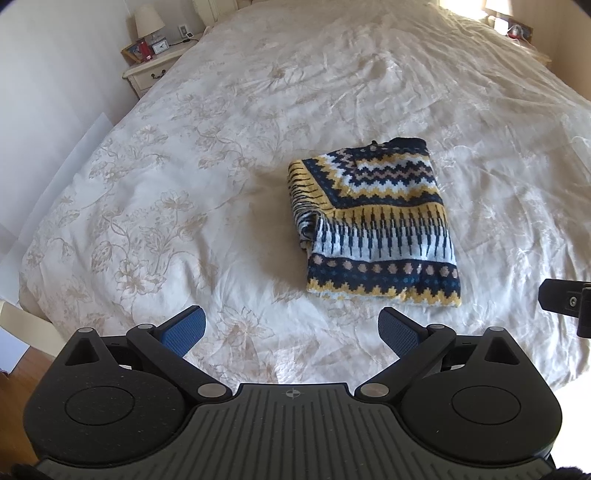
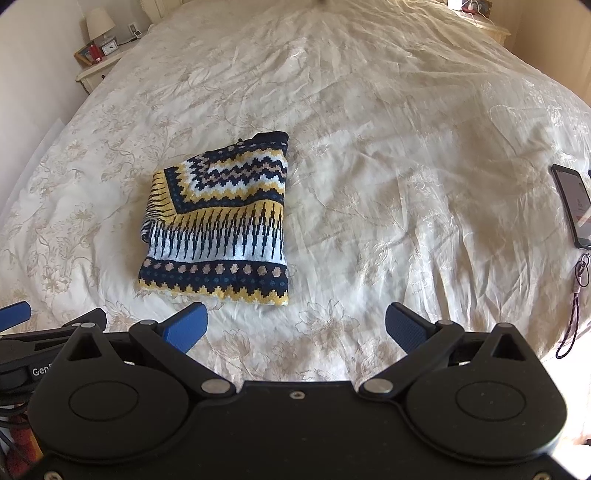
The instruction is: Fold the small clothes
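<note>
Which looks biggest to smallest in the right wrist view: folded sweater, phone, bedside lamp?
1. Folded sweater
2. Phone, partly cut off at the frame edge
3. Bedside lamp, though it is far off, so its true size is unsure.

Left hand-held gripper (image 1: pixel 291 332) and right hand-held gripper (image 2: pixel 295 328), jaws wide apart, side by side.

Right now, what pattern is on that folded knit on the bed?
The folded knit has navy, yellow and white zigzag bands with dots, clearest in the right wrist view.
</note>
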Available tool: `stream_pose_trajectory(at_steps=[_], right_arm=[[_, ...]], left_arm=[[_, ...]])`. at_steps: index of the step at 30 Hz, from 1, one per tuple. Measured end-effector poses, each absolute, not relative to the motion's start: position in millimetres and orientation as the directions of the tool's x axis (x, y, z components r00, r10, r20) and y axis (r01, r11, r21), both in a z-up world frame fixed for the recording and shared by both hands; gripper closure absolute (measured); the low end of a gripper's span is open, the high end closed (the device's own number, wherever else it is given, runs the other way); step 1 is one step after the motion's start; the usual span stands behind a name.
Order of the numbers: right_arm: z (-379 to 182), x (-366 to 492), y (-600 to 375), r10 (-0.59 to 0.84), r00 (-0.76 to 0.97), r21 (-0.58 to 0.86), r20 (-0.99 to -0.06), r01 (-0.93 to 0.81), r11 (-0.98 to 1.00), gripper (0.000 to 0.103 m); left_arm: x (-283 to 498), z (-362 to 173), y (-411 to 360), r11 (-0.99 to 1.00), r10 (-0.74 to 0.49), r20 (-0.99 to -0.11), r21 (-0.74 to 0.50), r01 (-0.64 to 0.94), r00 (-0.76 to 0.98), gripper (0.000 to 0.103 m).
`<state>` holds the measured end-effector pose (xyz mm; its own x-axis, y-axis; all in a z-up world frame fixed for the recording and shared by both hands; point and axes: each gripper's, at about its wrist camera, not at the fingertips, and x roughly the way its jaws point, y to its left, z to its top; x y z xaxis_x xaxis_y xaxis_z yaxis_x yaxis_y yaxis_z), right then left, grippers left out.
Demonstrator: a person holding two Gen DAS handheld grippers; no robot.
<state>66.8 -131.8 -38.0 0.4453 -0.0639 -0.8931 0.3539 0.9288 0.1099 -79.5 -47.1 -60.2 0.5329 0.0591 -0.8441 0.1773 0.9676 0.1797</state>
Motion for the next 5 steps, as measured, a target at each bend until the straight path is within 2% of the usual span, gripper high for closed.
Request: stream_pose_trajectory(at_steps=[5], right_arm=[[-38.0, 66.7, -132.0, -0.063, 0.445, 0.110, -0.893, 0.353, 0.929, 0.001]], left_arm=[[-79.4, -60.2, -46.8, 0.968, 0.057, -0.845, 0.177, 0.179, 0.531, 0.002]])
